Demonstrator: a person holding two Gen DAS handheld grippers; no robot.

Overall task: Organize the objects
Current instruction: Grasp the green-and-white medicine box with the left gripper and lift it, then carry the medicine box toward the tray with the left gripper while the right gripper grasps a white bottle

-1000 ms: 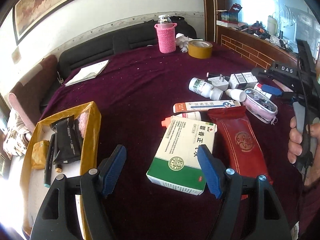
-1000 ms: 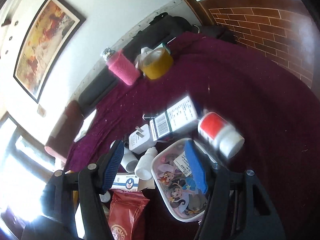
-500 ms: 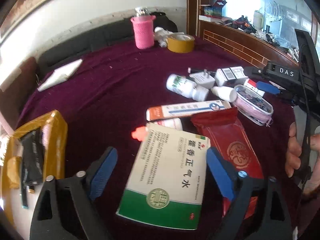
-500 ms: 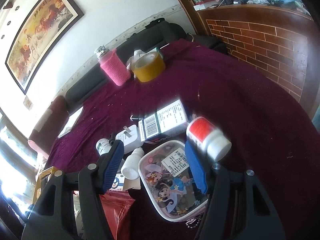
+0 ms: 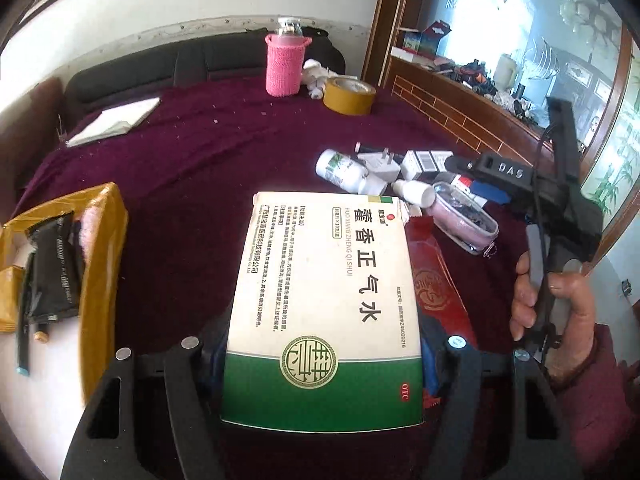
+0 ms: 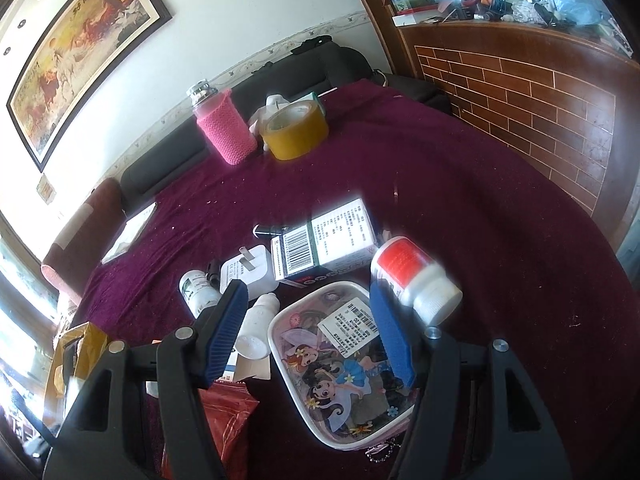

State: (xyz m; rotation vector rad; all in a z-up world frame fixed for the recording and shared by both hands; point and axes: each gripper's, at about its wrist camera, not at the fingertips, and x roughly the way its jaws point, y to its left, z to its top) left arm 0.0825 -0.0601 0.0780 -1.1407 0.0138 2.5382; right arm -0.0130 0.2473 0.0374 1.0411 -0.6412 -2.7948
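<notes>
Left gripper (image 5: 322,364): its jaws have just been closing, and the white-and-green medicine box (image 5: 326,304) is clamped between the blue pads.
Medicine box: held lengthwise along the fingers, its green end nearest the camera, its far end raised above the purple tablecloth (image 5: 192,168); the red pouch (image 5: 438,292) lies partly hidden under its right edge.
Right gripper (image 6: 310,334): its jaws are parted with nothing pressed between them, poised over the cartoon-printed case (image 6: 340,364).
Yellow bag (image 5: 100,264): seen at the table's left edge, black packets inside.
Hand (image 5: 560,304): seen on the right gripper's handle.
Far side: pink knitted bottle (image 5: 284,64) beside a tape roll (image 5: 349,96).
</notes>
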